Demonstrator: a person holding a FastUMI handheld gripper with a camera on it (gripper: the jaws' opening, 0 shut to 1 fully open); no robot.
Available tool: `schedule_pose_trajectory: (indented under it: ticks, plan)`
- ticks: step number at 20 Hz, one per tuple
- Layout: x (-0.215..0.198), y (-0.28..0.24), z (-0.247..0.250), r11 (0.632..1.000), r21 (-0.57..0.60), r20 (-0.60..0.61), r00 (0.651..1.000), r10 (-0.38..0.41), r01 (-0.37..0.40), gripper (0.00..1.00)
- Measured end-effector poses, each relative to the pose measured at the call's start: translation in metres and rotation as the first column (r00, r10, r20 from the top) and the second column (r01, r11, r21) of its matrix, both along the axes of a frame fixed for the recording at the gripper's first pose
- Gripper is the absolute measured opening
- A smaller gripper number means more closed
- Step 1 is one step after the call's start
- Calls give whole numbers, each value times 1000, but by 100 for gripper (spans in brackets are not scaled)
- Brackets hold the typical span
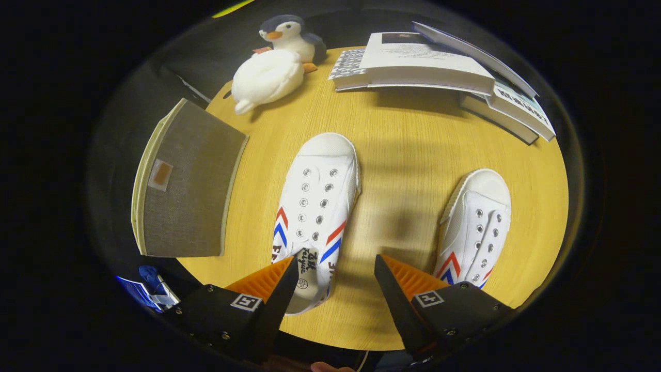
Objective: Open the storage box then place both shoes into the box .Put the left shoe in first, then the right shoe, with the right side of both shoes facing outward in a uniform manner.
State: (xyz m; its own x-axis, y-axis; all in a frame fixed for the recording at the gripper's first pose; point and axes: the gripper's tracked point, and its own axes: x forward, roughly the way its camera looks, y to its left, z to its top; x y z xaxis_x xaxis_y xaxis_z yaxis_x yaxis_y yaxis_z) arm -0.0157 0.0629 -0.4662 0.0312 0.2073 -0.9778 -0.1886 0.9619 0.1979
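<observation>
While the storage box (pixel 188 183) at the left edge of the tabletop (pixel 408 155) looks closed, its grey lid face up, you are most likely still at the opening step, though your gripper (pixel 335 271) is lined up nearer the shoes than the box. Its fingers stand wide apart and hold nothing; one fingertip overlaps the heel of the left shoe (pixel 315 206), but whether it touches I cannot tell. That shoe lies mid-table, toe pointing toward the far edge. The right shoe (pixel 477 227) lies near the right edge, well apart from its mate. Neither is in the box. Next, you probably need to swing left to the box and lift its lid before taking a shoe. Books (pixel 439 67) and a plush penguin (pixel 276 62) sit along the far edge, clear of your path.
</observation>
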Motion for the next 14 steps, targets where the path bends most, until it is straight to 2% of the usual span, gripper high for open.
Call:
schedule_pose_trajectory:
  ticks: [3, 5, 6, 7, 8, 9, 10, 12, 14]
  plan:
    - [10, 1, -15, 997, -51, 7, 998, 57, -56, 92]
    - [10, 5, -22, 994, -50, -17, 995, 101, -102, 87]
    - [8, 16, -27, 997, 1, -27, 996, 83, -83, 70]
    - [8, 17, -23, 998, 0, -40, 997, 66, -66, 58]
    - [7, 14, -26, 997, -6, -49, 996, 81, -81, 31]
    - [7, 14, -19, 999, 11, -50, 998, 36, -35, 31]
    - [9, 9, -21, 1000, 4, -54, 998, 15, -15, 14]
    - [5, 11, -19, 1000, 20, -67, 998, -19, 20, 3]
    - [4, 11, -15, 999, 35, -71, 997, -19, 22, 3]
